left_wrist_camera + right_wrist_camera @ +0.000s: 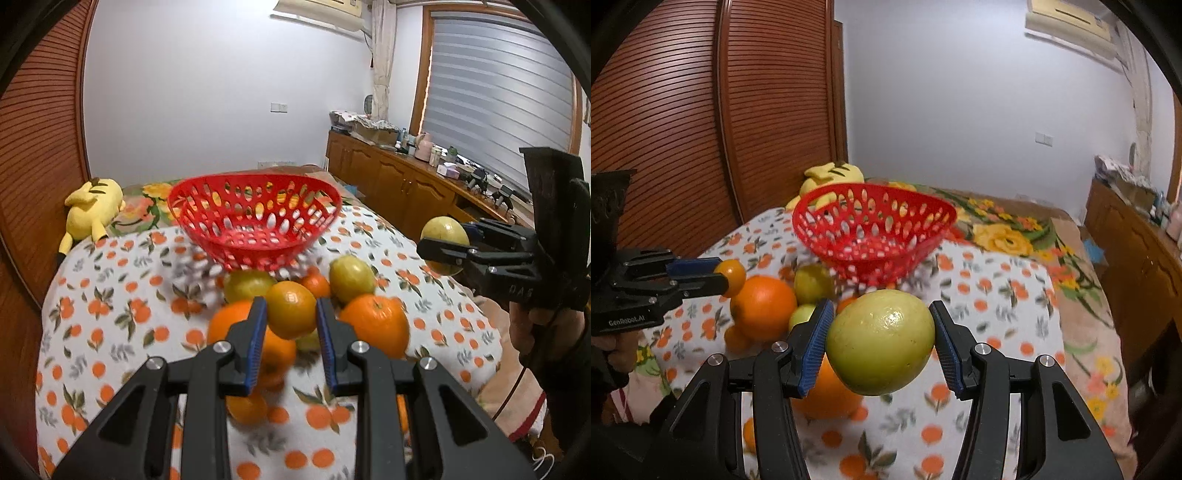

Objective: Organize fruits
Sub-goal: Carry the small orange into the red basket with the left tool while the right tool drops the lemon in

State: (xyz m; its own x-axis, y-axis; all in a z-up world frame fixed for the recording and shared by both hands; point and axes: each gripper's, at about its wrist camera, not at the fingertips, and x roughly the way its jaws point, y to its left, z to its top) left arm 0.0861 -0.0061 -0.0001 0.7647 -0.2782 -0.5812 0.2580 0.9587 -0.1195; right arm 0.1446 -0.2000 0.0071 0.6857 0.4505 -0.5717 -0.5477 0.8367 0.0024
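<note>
Fruit (375, 323) mostly heaped on the orange-print cloth (110, 295), just in front of the red perforated basket (255, 221). Nothing visible inside that basket from either wrist view: bare red floor and holes only. So, judged from this, barely begun, no piece delivered yet.

Two pieces off the heap, though. Small yellow-orange citrus (291, 310) clamped between the blue pads of the left gripper (291, 317), jaws pressed in on both its sides; seen from the right wrist view too, pinched at the tips of that gripper (727, 277) and clear of the cloth. Large green-yellow fruit (881, 341), maybe a guava or pale citrus, hard to name for certain, clamped in the right gripper (881, 343), pads tight against its flanks; confirmed in the left wrist view, where the same fruit (445, 243) sits in the right gripper's tips (443, 245) above the cloth's edge.

Left on the cloth: one big navel-type orange (375, 323), another orange (229, 321) half hidden behind the left finger, two green-yellow fruits (351, 278) and (247, 284), a small orange (316, 284) tucked between them, and at least one more orange (247, 408) low under the jaws. Exact count unclear, some hidden by the fingers and blurred.

Remaining work, by this reading: carry both held pieces to the basket and release, then fetch the rest of the heap. Yellow plush toy (92, 212) beyond the basket, not part of the job.
</note>
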